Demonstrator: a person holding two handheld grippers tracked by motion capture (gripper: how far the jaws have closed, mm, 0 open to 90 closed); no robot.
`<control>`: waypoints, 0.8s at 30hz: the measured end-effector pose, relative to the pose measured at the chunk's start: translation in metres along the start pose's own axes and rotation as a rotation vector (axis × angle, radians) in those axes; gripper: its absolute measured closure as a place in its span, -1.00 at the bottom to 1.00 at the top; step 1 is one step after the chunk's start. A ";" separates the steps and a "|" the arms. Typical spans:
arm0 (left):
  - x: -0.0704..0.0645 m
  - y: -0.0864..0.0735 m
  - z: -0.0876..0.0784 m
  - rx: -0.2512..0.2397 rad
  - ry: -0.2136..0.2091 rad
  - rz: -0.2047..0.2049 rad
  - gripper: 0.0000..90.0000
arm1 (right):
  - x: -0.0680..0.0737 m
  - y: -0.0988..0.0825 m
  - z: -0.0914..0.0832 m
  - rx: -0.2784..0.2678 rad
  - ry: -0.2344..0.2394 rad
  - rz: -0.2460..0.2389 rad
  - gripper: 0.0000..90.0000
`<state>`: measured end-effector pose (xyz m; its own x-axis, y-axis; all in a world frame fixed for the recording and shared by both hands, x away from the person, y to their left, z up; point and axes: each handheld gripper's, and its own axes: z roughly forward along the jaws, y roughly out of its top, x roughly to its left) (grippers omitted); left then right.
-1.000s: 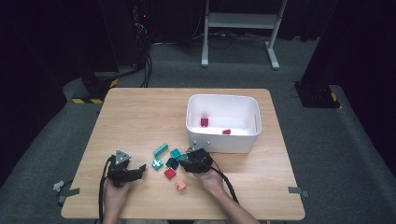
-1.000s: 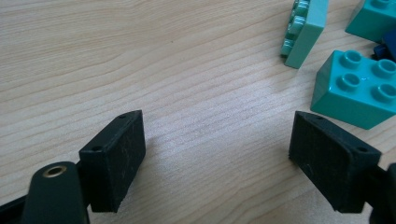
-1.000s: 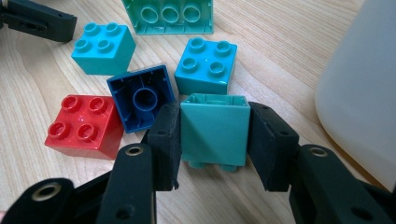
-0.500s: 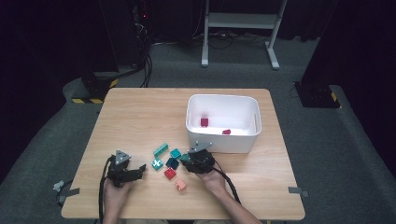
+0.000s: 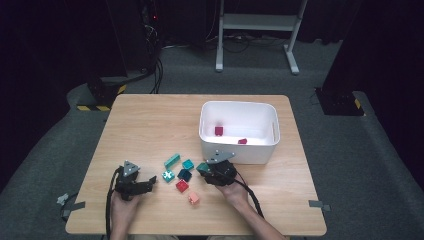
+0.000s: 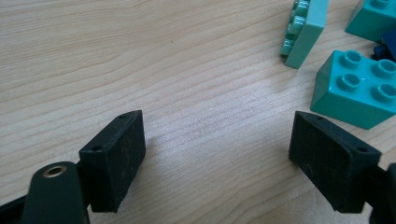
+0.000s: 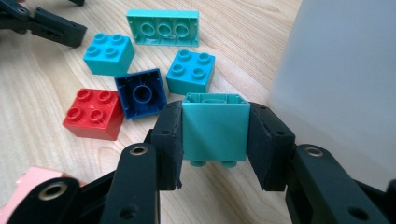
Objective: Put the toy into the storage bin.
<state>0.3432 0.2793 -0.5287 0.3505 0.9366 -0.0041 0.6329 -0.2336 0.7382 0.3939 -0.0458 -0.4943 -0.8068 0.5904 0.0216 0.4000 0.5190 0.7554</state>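
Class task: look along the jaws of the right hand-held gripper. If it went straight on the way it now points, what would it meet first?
Probably the teal two-by-two brick lying just beyond the teal brick that the right hand-held gripper clamps. The white bin's wall stands beside that line, though depth is hard to judge.

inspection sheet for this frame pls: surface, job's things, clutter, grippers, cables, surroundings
Surface: wooden table, bare apart from the bricks and the bin.
Job's things: teal brick clamped studs-down in the right gripper; white bin holds two red pieces.
Clutter: loose bricks left of the bin: red brick, dark blue brick lying hollow side up, two teal square bricks, long teal brick, pink brick.
Grippers: right gripper shut on the teal brick, next to the bin wall; left gripper open, fingers wide over bare wood.
Cables: one trails from each gripper toward the person; more on the floor behind the table.
Surroundings: dark room, grey carpet, white stand legs, hazard-striped base.
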 end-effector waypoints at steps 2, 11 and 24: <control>0.000 0.000 0.000 0.000 0.000 0.000 -0.58 | 0.000 0.001 -0.003 -0.002 0.007 0.002 0.32; 0.000 0.000 0.000 0.000 0.000 0.000 -0.58 | -0.004 0.003 -0.020 -0.030 0.034 0.007 0.32; 0.000 0.000 0.000 0.000 0.000 0.000 -0.58 | -0.009 0.009 -0.044 -0.067 0.053 0.004 0.32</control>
<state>0.3432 0.2792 -0.5287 0.3504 0.9366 -0.0036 0.6329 -0.2339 0.7381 0.3856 -0.0737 -0.4588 -0.8278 0.5580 0.0579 0.3747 0.4732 0.7973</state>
